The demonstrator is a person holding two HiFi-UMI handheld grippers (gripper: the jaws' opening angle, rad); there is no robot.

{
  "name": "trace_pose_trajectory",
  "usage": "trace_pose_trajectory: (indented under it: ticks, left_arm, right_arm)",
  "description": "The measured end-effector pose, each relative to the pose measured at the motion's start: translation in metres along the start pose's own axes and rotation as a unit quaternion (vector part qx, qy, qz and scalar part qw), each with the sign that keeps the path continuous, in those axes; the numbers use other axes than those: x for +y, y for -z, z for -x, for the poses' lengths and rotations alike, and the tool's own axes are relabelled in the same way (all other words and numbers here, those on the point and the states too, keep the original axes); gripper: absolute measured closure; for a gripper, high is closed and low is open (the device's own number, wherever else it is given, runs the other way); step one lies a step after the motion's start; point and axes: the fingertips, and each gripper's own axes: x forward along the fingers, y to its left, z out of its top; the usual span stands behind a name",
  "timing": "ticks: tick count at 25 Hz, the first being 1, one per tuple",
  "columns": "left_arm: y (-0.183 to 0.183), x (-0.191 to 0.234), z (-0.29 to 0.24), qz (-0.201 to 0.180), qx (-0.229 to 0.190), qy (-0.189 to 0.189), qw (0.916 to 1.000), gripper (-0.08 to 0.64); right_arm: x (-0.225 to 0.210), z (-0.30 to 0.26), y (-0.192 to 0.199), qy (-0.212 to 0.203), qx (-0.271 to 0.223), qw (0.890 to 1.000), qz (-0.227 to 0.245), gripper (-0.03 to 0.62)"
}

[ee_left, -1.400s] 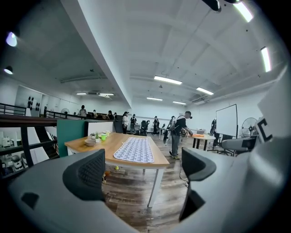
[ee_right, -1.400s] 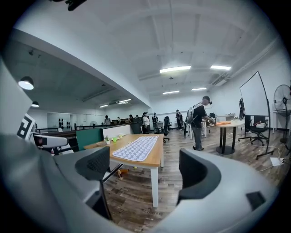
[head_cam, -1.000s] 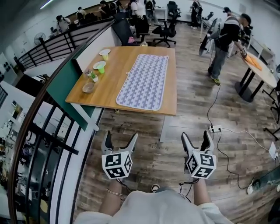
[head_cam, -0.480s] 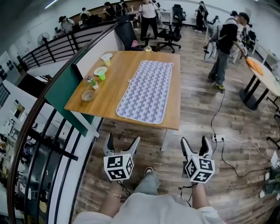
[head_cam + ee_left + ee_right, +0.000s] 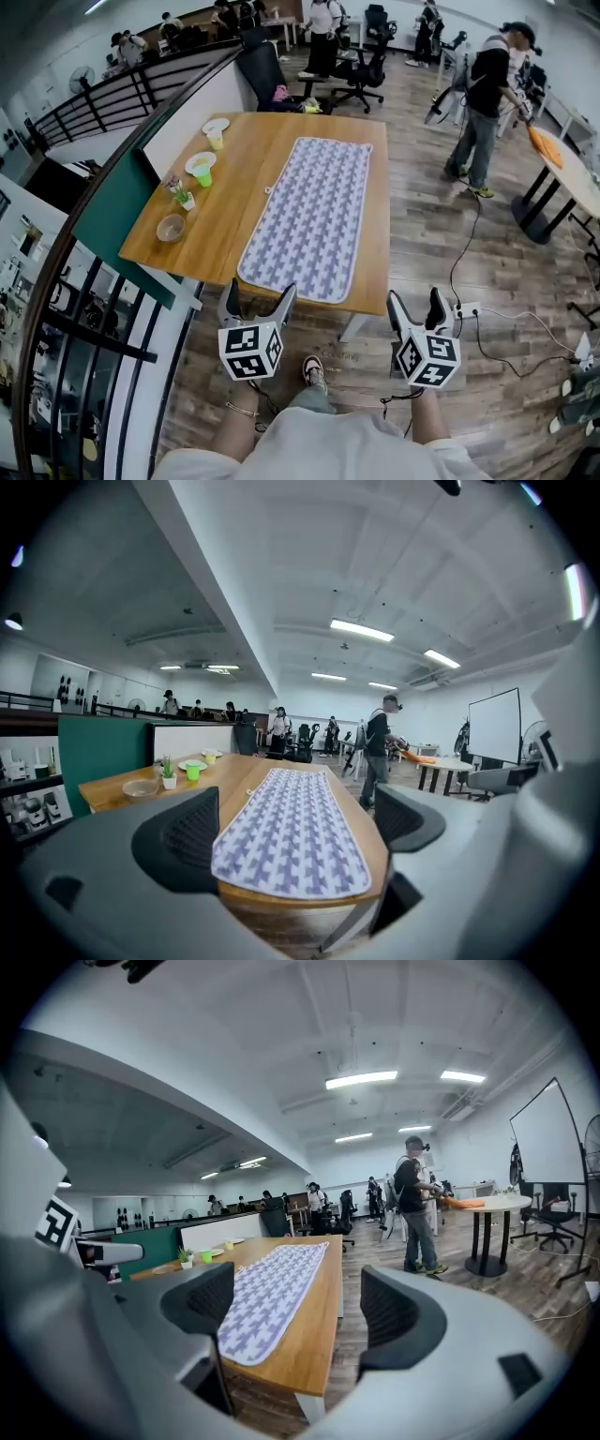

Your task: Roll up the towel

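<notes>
We've walked closer, so the towel (image 5: 309, 216) at 12 o'clock is nearly reachable for rolling. Left gripper (image 5: 259, 292) and right gripper (image 5: 415, 300) gape empty, and the right's jaws have just narrowed slightly.

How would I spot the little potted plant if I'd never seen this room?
Find the wooden table with the purple patterned towel spread on it. Along the edge by the green partition, the potted plant stands between a brownish bowl and a plate bearing a green cup; it alone has leaves.
</notes>
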Motion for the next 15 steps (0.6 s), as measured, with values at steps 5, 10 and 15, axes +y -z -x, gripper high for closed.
trace_pose_trajectory:
  ticks: [5,10,15]
  left_arm:
    - [-0.025,0.027,-0.077,0.0,0.003,0.0,1.0,0.038]
    - [-0.044,0.051,-0.144,-0.003,0.006,0.002,1.0,0.038]
    - [-0.048,0.064,-0.191,-0.005,0.019,0.005,0.9998,0.038]
  right_arm:
    - [-0.004,-0.076,-0.025,0.008,0.001,1.0,-0.005,0.169]
    - [-0.001,-0.147,-0.041,0.005,0.002,1.0,-0.01,0.17]
    - [0.001,-0.187,-0.04,0.002,0.015,1.0,-0.019,0.172]
